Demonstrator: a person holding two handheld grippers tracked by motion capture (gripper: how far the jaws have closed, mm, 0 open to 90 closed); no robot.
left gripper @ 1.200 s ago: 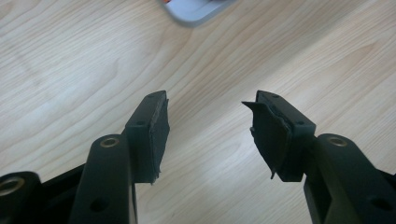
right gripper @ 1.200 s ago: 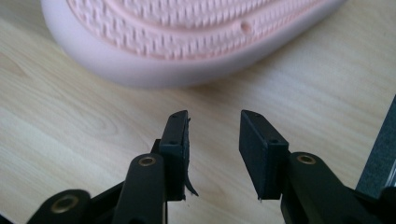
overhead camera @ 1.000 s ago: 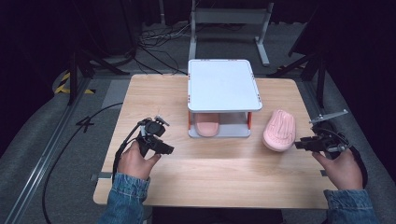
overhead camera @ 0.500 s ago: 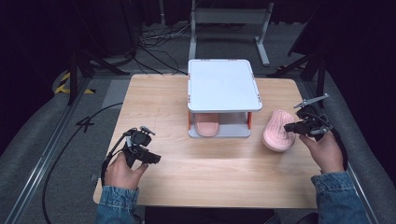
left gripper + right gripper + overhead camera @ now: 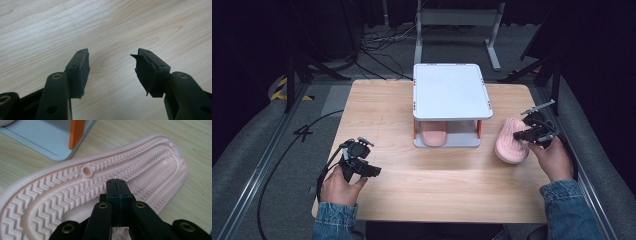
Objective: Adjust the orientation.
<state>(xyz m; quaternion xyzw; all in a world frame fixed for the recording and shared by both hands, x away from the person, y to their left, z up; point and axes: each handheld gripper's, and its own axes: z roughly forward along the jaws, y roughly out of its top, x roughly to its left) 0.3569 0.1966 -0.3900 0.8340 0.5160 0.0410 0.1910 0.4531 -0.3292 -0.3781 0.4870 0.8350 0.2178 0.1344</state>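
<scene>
A pink slipper [image 5: 511, 145] lies sole up on the wooden table [image 5: 437, 185], right of a white two-level rack [image 5: 449, 90]. Its ribbed sole [image 5: 62, 190] runs across the right gripper view. My right gripper [image 5: 518, 136] is over that sole, jaws pressed together [image 5: 116, 182], with nothing seen between them. I cannot tell whether the tips touch the sole. A second pink slipper [image 5: 432, 134] rests on the rack's lower level. My left gripper [image 5: 374, 172] hovers over bare wood at the front left, open [image 5: 111, 67] and empty.
The rack's grey base [image 5: 37, 137] and an orange post [image 5: 76, 132] stand close to the overturned slipper. A black cable [image 5: 287, 165] trails off the table's left side. Bare wood spans the table's front between the two hands.
My right gripper has moved forward and left from the table's right edge onto the overturned slipper. My left hand has drawn back toward the front left corner.
</scene>
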